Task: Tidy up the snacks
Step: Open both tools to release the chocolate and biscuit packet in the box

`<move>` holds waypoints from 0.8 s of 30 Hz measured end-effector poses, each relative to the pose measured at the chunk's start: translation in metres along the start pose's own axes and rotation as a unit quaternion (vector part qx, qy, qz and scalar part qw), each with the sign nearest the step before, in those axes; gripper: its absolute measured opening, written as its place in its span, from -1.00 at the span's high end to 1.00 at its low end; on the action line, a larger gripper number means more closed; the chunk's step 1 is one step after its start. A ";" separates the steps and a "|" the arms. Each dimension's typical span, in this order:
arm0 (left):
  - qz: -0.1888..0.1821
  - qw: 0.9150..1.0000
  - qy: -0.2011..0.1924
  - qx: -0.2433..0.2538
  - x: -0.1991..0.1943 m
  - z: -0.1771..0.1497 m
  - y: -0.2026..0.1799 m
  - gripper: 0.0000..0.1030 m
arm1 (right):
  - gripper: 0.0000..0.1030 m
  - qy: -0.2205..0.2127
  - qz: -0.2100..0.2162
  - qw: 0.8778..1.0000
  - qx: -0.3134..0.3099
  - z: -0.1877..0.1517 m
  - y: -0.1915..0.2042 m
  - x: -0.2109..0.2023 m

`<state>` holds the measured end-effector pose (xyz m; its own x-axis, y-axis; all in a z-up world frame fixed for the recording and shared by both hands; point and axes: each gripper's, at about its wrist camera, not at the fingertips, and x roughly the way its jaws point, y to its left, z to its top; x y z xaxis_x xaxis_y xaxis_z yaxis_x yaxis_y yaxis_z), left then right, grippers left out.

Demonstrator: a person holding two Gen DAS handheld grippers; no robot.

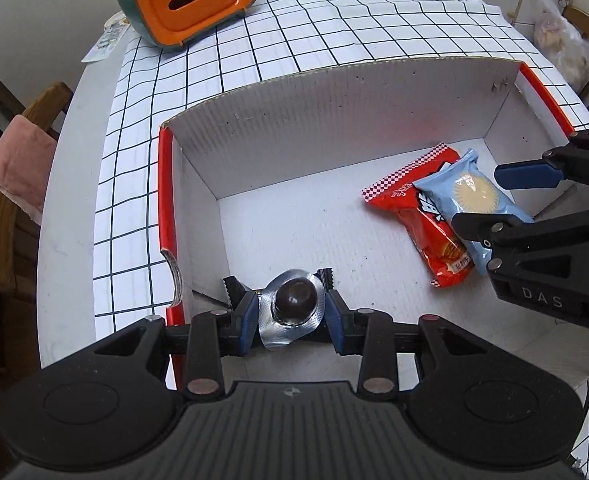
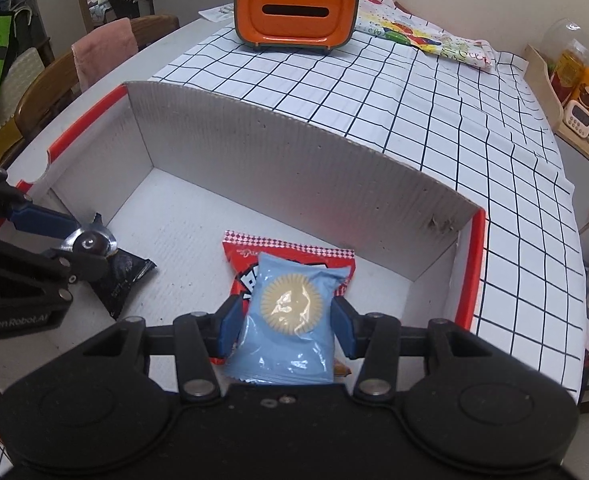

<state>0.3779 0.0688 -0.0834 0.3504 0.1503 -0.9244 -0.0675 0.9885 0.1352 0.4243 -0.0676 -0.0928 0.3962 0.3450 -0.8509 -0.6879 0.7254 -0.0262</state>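
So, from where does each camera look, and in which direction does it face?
Left wrist: sits on the left gripper, looks steeply down into the box; own fingers clamp a foil chocolate; the right gripper enters from the right.
Right wrist: sits on the right gripper, looks down into the box; own fingers clamp the blue packet; the left gripper enters from the left.
Shared: box, red packet, blue packet, chocolate, orange tissue box.
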 end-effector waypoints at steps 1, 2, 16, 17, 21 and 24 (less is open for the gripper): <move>0.000 1.000 -0.003 0.001 -0.001 -0.001 0.000 0.31 | 0.09 -0.002 -0.001 1.000 0.001 0.000 0.000 -0.002; 0.000 1.000 -0.007 0.001 -0.003 -0.002 0.000 0.30 | 0.09 -0.003 -0.001 1.000 0.001 -0.001 0.000 -0.004; -0.024 0.997 -0.068 -0.028 -0.040 -0.023 0.010 0.05 | -0.05 -0.042 0.009 0.999 0.016 -0.017 0.008 -0.055; -0.025 0.997 -0.074 -0.029 -0.044 -0.025 0.010 0.04 | -0.06 -0.046 0.009 0.999 0.018 -0.018 0.009 -0.059; -0.031 0.994 -0.096 -0.032 -0.061 -0.033 0.012 -0.03 | -0.11 -0.060 0.009 0.998 0.025 -0.022 0.012 -0.076; -0.037 0.992 -0.112 -0.033 -0.074 -0.040 0.012 -0.09 | -0.14 -0.072 0.008 0.997 0.029 -0.026 0.016 -0.089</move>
<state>0.3140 0.0691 -0.0272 0.5554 0.0848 -0.8272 -0.0920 0.9949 0.0402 0.3619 -0.1021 -0.0308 0.4717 0.4362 -0.7663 -0.6602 0.7508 0.0209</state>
